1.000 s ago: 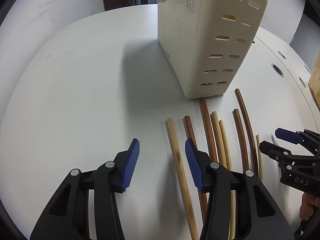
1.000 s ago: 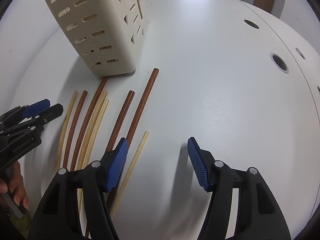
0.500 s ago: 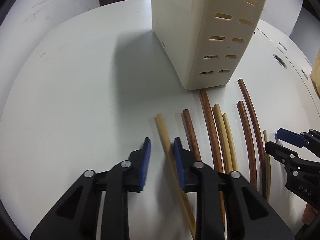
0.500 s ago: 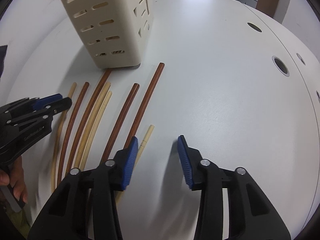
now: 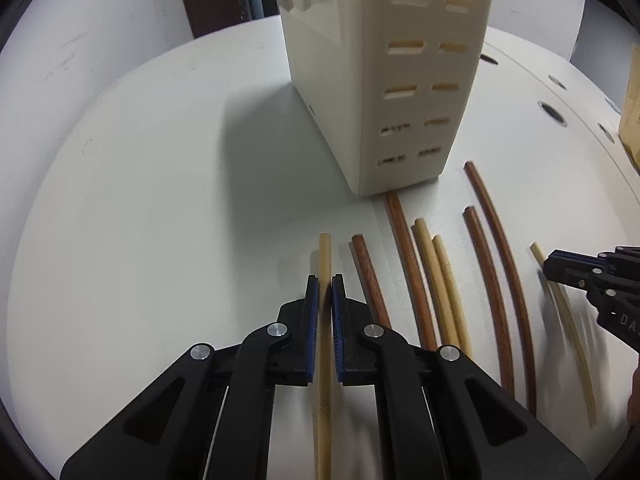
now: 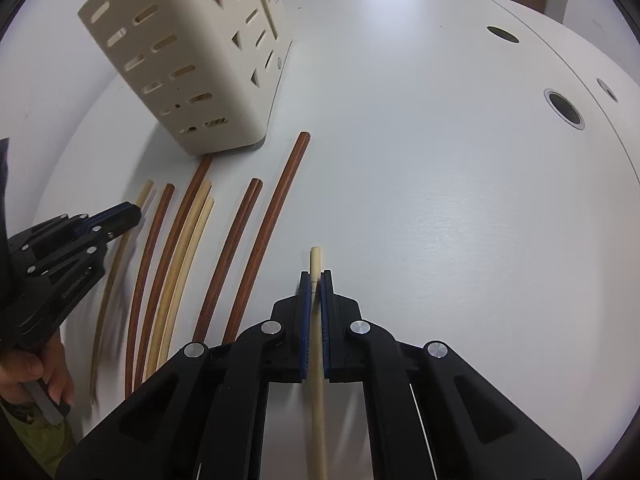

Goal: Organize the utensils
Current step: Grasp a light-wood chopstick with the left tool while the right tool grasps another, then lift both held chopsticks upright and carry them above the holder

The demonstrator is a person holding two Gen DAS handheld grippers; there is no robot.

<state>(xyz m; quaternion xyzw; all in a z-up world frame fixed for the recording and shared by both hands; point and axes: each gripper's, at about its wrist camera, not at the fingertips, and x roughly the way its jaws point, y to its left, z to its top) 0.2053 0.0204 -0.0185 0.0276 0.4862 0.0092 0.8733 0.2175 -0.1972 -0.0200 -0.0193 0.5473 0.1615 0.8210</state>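
Your left gripper (image 5: 324, 280) clamps a pale chopstick (image 5: 324, 256) at the row's left end; your right gripper (image 6: 315, 276) clamps another pale stick (image 6: 315, 258) at its right end, before the cream holder (image 5: 400, 80).

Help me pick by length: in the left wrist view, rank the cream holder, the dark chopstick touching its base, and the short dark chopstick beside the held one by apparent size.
1. Cream holder, largest.
2. Dark chopstick at its base.
3. Short dark chopstick; its near end hides behind the left gripper, so true length is unsure.
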